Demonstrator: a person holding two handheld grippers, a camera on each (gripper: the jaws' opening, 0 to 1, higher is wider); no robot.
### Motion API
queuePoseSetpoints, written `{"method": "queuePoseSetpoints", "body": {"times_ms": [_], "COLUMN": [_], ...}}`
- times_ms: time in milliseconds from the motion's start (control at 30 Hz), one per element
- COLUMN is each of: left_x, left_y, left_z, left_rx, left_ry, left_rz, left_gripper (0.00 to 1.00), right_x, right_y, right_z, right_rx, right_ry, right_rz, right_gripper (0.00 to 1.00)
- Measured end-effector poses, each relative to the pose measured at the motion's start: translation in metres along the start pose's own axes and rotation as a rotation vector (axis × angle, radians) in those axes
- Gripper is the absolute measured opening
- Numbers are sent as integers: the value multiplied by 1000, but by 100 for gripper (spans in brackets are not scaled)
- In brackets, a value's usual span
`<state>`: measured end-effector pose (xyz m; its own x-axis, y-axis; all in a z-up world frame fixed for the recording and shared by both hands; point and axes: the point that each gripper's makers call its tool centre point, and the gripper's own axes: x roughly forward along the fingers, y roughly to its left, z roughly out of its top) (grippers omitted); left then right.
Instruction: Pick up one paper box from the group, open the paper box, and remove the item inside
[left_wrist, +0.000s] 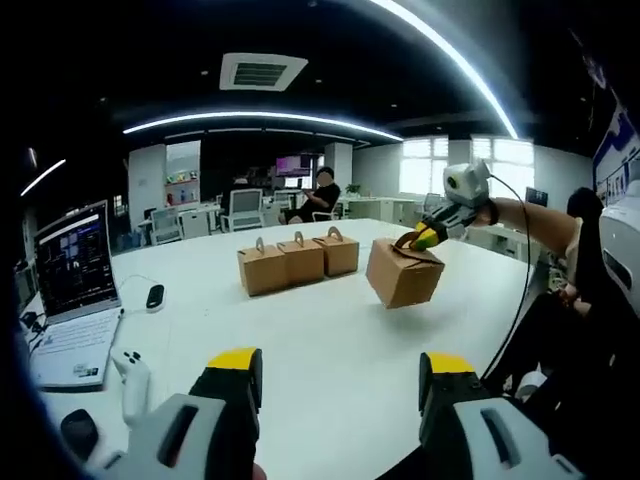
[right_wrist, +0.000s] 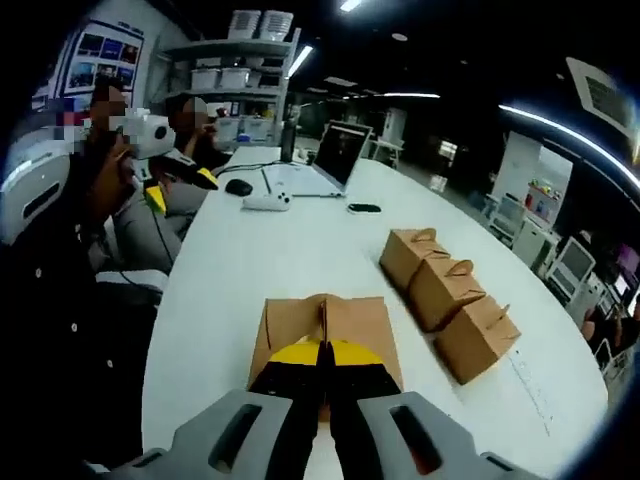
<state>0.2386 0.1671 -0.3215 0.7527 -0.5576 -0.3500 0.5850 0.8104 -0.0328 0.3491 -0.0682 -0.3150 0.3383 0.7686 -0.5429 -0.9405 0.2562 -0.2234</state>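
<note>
Two yellow-tipped jaws of the right gripper (right_wrist: 325, 352) are pressed together on the handle of a brown paper box (right_wrist: 325, 330), clamping it along the top ridge; seen from the left gripper view, that gripper (left_wrist: 418, 238) has the box (left_wrist: 404, 272) lifted clear of the white table (left_wrist: 330, 340), tilted and hanging from its handle. The left gripper (left_wrist: 337, 372) stands with its jaws wide apart and nothing between them, low over the table's near edge.

Three more paper boxes (left_wrist: 298, 260) sit in a touching row on the table just beside the lifted one, each with an upright looped handle; in the right gripper view the same row (right_wrist: 448, 300) runs off to the right of the held box.

Farther out, an open laptop (left_wrist: 72, 300) sits at the table's left end, with a black mouse (left_wrist: 154, 296) beside it and a white handheld controller (left_wrist: 130, 372) nearer the left gripper. A seated person (left_wrist: 322, 198) is at a desk well beyond the table.
</note>
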Motion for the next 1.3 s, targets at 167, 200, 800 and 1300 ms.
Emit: {"method": "queuePoseSetpoints", "body": {"times_ms": [167, 200, 800, 1300], "left_x": [1, 1, 10, 13], "left_y": [1, 1, 14, 8], "left_z": [-7, -8, -22, -24], "left_rx": [-24, -26, -79, -82], "left_ry": [7, 9, 39, 42], "left_rz": [3, 4, 25, 13], "left_gripper": [64, 64, 63, 63], "right_x": [13, 15, 45, 22], "right_y": [-3, -4, -21, -36], "right_z": [-2, -2, -22, -4], "right_rx": [6, 8, -8, 144], "right_ry": [4, 1, 42, -105], "right_rz": [41, 53, 175, 84], "right_gripper": [3, 3, 3, 41]}}
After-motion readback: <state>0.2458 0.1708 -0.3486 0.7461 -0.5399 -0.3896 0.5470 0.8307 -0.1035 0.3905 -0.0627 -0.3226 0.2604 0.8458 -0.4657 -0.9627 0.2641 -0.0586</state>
